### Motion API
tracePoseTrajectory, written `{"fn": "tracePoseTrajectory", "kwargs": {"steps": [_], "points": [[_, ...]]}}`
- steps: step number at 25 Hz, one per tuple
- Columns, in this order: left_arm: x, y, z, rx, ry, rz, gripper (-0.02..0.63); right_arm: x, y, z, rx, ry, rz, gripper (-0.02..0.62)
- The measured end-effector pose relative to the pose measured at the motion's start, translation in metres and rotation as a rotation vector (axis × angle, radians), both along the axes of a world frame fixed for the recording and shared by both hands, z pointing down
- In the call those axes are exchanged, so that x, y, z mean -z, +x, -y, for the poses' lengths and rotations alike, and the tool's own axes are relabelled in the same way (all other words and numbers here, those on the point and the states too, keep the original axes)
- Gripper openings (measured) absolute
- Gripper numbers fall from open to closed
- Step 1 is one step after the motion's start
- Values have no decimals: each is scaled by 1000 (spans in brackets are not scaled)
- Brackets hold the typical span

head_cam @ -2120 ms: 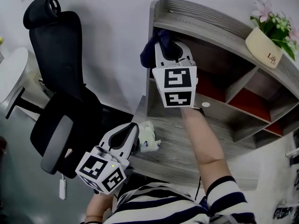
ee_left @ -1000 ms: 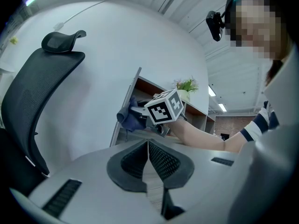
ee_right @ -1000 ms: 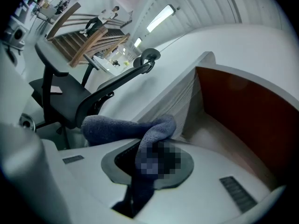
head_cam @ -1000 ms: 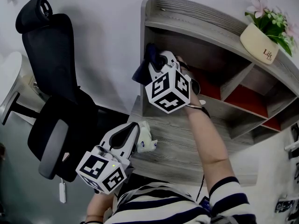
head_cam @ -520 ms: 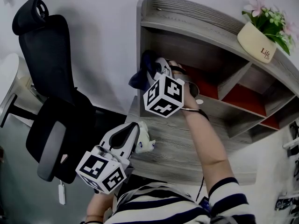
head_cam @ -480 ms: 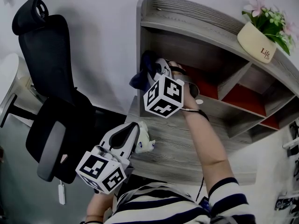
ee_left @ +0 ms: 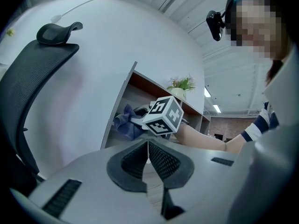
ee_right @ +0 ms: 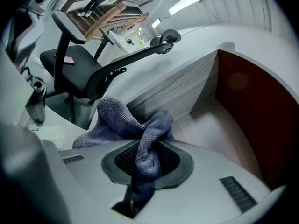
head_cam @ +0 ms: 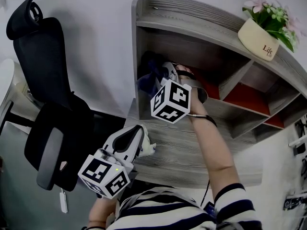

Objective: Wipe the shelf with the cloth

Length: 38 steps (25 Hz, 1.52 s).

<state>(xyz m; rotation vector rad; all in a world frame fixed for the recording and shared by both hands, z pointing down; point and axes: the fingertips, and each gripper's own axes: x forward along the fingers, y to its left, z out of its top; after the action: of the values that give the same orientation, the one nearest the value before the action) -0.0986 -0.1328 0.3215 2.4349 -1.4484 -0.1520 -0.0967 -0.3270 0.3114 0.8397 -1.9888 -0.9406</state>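
while inside shelf (head_cam: 201, 20), cloth (ee_right: 140, 139) in grip

The left bay of the shelf (head_cam: 192, 18) is filled by the right claw (ee_right: 147, 155) and the cloth (ee_right: 117, 120) pinched in its jaws. The shelf's side wall (head_cam: 135, 56) stands just beside the cloth, and a divider (head_cam: 235, 78) closes the bay on the right. The person's forearm (head_cam: 211, 147) crosses the desk (head_cam: 177, 164) in front of that bay. Left of the forearm the desk lies open as far as the left claw (ee_left: 148, 157), whose jaws are together and empty. A chair (head_cam: 53, 104) blocks the desk's left side. The top board is free except for a flower pot (head_cam: 256, 32) near its right end.
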Motion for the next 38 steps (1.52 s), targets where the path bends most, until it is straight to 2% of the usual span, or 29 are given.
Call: {"fn": "tracePoseTrajectory", "kwargs": {"steps": [9, 18, 32, 38], "points": [[0, 19, 4, -64, 4, -5, 21, -2, 44, 3, -98, 13, -19, 71], [-1, 36, 7, -123, 1, -13, 21, -3, 96, 3, -233, 39, -86, 72], [-2, 63, 8, -211, 0, -27, 21, 0, 177, -3, -536, 105, -279, 72], [-3, 67, 8, -226, 0, -26, 21, 1, 182, -5, -545, 117, -276, 71]]}}
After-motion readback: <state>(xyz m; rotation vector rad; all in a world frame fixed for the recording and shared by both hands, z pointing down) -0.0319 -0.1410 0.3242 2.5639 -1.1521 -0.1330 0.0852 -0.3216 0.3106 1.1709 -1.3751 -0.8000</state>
